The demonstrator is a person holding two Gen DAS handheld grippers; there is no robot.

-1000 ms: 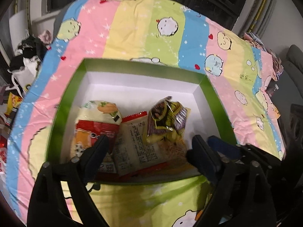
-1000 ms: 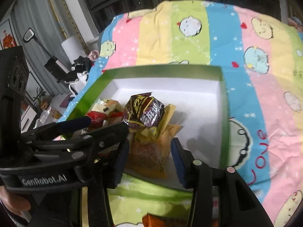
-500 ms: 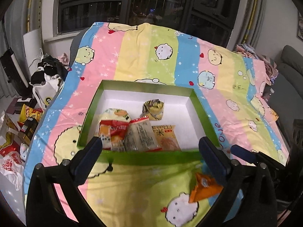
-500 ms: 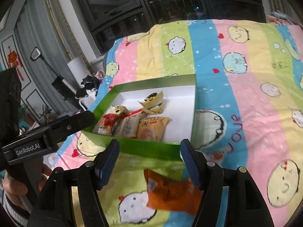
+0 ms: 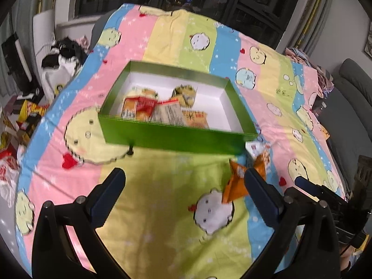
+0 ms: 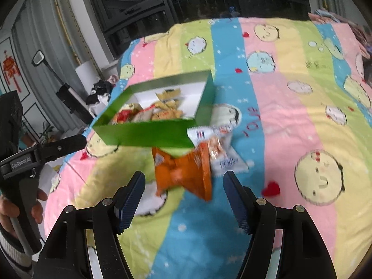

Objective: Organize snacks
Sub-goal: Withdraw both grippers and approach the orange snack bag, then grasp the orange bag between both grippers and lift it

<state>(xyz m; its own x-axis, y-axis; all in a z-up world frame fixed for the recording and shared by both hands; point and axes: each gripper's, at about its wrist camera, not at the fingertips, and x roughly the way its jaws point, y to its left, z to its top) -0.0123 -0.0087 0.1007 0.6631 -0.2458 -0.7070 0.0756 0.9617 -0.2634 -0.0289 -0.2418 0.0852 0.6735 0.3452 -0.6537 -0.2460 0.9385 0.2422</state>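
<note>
A green box (image 5: 172,137) with a white inside lies on the striped bedspread and holds several snack packets (image 5: 162,111); it also shows in the right wrist view (image 6: 144,134). An orange packet (image 6: 183,172) and a white packet (image 6: 223,153) lie on the cover by the box's near right corner; both show in the left wrist view, the orange one (image 5: 234,183) and the white one (image 5: 254,146). My right gripper (image 6: 183,200) is open and empty, just short of the orange packet. My left gripper (image 5: 183,200) is open and empty above bare cover.
The pastel cartoon bedspread (image 5: 162,209) covers the whole surface. Bags and clutter (image 5: 25,116) lie on the floor at the left. A grey sofa (image 5: 353,86) stands at the right. Dark windows are behind. A hand holds the left gripper's handle (image 6: 21,181).
Both grippers have pulled back and up from inside the box. The orange and white packets beside the box have come into view in front of the right gripper.
</note>
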